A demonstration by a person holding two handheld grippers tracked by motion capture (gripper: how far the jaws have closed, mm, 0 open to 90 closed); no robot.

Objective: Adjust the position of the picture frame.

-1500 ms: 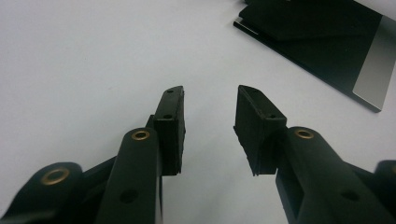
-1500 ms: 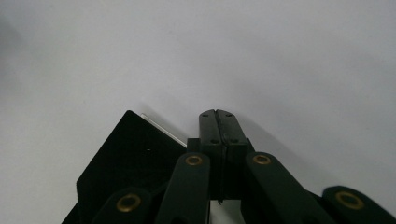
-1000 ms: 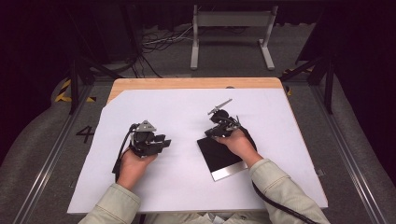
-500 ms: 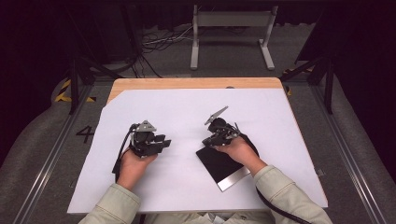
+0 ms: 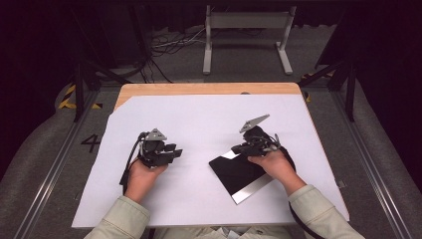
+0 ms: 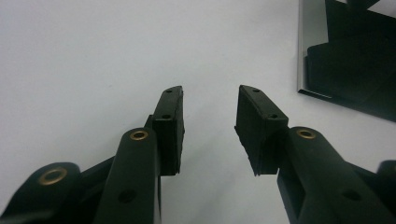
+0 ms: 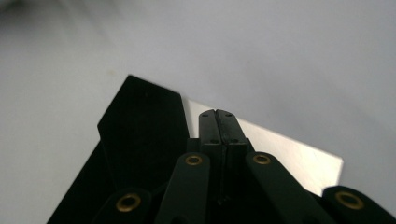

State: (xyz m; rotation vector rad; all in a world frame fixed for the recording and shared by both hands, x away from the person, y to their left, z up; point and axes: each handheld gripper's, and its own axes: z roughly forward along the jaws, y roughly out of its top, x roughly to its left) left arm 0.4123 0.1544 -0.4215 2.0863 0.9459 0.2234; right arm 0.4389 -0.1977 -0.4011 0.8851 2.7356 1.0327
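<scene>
On the white sheet (image 5: 199, 124), I rest my closed right gripper (image 5: 244, 148) atop the mirror (image 5: 239, 175), thin, slick, likely fragile, best pinched by its edge, my left gripper (image 5: 174, 152) spread beside it.

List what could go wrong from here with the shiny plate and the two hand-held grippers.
1. The right hand-held gripper has its jaws shut over the mirror-like plate; pressing may scratch the glossy face.
2. The plate lies flat on the white sheet, so pushing its edge could just slide it.
3. The left hand-held gripper is open and apart from the plate, so nothing steadies it.
</scene>
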